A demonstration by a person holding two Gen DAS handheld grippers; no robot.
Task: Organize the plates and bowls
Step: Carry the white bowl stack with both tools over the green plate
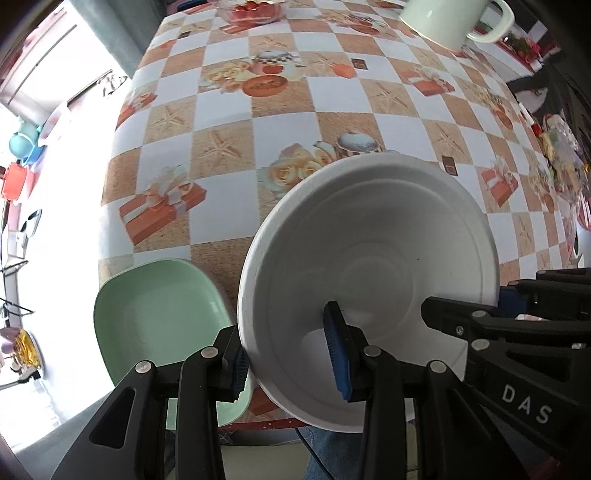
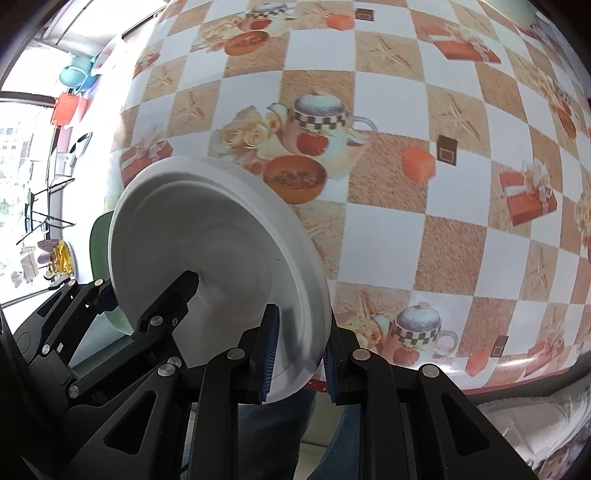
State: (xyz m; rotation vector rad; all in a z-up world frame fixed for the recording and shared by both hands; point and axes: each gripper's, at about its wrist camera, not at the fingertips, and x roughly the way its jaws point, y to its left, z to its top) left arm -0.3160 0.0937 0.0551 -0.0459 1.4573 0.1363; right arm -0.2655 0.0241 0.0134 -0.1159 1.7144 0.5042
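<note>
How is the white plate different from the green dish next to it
The white plate is round with ringed ridges; the green dish is squarish with rounded corners and smooth. The white plate is clamped at its rim by both the left gripper and the right gripper, tilted; the green dish is ungripped. Both are empty.

Green dish point(image 2: 99, 236) mostly hidden behind the white plate point(image 2: 207, 236); mug point(image 1: 448, 18) and red-filled bowl point(image 1: 255, 11) cut off by the top edge.

White bowl point(image 1: 369, 258) matt, moulded pulp; green plate point(image 1: 155, 314) smooth plastic; tablecloth point(image 1: 332, 96) glossy vinyl.
</note>
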